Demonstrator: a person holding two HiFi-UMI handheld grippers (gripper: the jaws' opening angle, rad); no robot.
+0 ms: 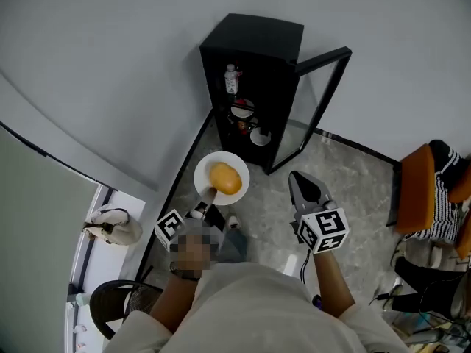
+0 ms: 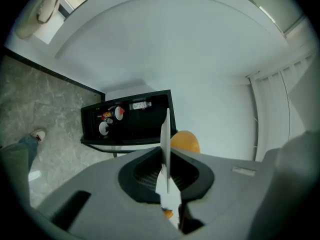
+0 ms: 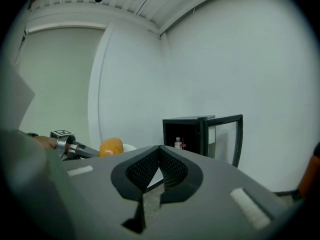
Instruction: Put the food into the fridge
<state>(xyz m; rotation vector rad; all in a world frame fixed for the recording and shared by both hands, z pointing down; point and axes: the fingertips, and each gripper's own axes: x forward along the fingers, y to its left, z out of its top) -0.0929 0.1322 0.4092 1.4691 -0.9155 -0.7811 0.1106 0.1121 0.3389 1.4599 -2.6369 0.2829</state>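
Orange-yellow rounded food sits on a round white plate, its rim pinched by the left hand-held gripper, near the open black fridge (grey floor between); right hand-held gripper pressed together.

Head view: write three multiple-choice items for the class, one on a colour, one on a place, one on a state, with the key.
1. What colour is the fridge? A white; B silver; C black.
2. Where is the orange food? A on the white plate; B inside the fridge; C on the floor.
3. How is the fridge door? A shut; B open; C taken off.
Key: 1 C, its casing is black. 2 A, it lies on the plate, outside the fridge. 3 B, the door stands swung out.
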